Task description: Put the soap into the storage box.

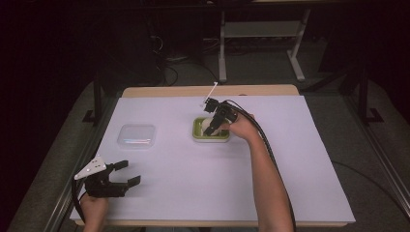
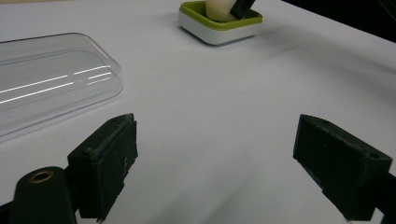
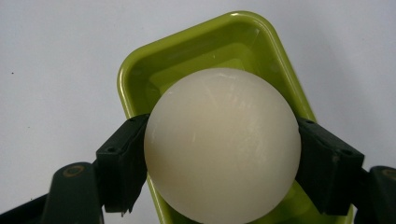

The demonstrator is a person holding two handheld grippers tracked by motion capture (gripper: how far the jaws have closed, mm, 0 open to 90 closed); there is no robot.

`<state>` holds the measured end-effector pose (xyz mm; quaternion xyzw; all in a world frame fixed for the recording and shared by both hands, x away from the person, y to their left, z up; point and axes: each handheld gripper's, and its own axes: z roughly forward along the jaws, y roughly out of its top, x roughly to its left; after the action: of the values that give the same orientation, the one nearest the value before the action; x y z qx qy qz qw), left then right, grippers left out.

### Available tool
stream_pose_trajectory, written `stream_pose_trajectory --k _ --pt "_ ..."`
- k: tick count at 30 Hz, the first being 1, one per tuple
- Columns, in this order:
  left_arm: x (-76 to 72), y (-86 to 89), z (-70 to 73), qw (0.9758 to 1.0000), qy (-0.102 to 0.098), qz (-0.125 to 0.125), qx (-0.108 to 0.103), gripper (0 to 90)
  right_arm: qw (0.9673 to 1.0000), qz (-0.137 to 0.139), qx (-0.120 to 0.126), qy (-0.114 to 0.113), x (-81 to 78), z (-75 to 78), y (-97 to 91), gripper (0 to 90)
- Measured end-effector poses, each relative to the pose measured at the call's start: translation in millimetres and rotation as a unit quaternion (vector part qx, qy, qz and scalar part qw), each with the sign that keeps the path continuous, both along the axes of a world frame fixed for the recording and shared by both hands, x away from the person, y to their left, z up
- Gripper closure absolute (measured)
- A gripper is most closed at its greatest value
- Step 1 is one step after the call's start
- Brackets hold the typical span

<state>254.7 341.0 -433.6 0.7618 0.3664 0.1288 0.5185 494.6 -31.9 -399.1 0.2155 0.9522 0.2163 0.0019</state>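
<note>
Gripping cream ball (image 3: pixel 222 145) over green tray (image 3: pixel 196 44): right claw (image 3: pixel 222 158) | left claw (image 2: pixel 219 163) agape, beside clear lid (image 2: pixel 51 79)

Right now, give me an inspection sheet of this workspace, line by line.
Surface: white sheet over a wooden table, flat.
Job's things: cream round ball over the green rectangular tray with a white base.
Clutter: clear plastic lid, left of the tray.
Grippers: right claw shut on the ball; left claw open above the sheet.
Cables: black cable trails along the right forearm.
Surroundings: dark floor, grey table legs behind.
</note>
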Motion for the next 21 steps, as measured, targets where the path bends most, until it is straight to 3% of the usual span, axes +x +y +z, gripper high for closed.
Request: stream_pose_trajectory --k 21 --pt "-0.1 0.1 0.1 1.0000 0.000 0.001 0.000 13.2 1.0000 -0.004 -0.001 0.000 0.0 -0.5 0.3 24.3"
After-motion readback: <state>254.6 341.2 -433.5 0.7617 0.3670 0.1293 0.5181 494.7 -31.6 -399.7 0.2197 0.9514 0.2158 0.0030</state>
